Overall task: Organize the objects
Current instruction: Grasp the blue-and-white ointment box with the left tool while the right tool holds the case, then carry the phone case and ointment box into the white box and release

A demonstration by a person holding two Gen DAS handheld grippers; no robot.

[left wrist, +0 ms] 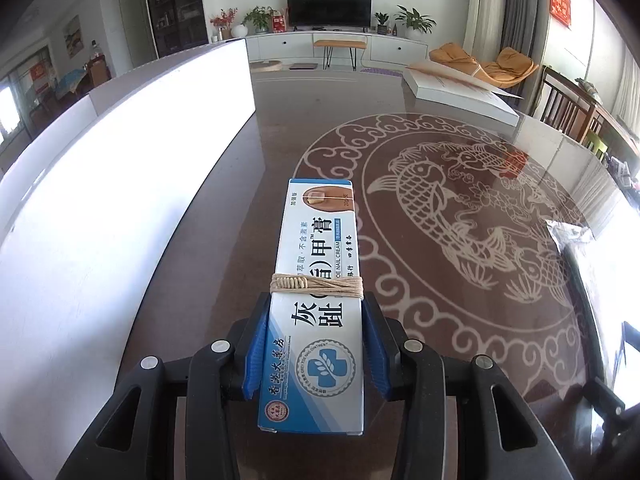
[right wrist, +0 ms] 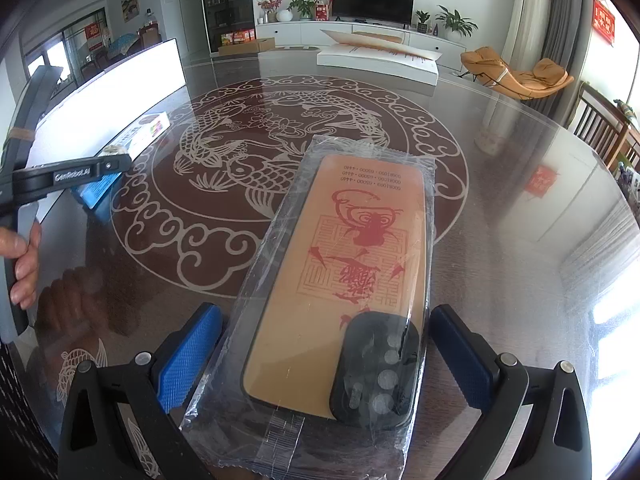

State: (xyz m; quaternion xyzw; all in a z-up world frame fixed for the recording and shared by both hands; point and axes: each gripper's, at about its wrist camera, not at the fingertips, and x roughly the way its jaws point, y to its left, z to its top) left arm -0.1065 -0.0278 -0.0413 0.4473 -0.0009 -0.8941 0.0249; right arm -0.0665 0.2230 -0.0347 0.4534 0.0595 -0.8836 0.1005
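In the left wrist view my left gripper [left wrist: 316,320] is shut on a long blue-and-white nail cream box [left wrist: 320,264] with tan string wound round its middle; the box points away from me just above the glass table [left wrist: 248,184]. In the right wrist view my right gripper [right wrist: 320,344] is open, its blue pads either side of a phone case in a clear plastic bag [right wrist: 340,280] lying on the table. The case is tan with a red print and a black camera block. The left gripper [right wrist: 60,176] and the box [right wrist: 96,192] show at the left there.
A long white box [left wrist: 132,184] stands along the table's left side, with a small colourful box [right wrist: 150,130] beside it. A flat white box with a paper sheet [right wrist: 380,60] lies at the far edge. A plastic bag corner [left wrist: 572,236] is at the right. Chairs stand beyond the right edge.
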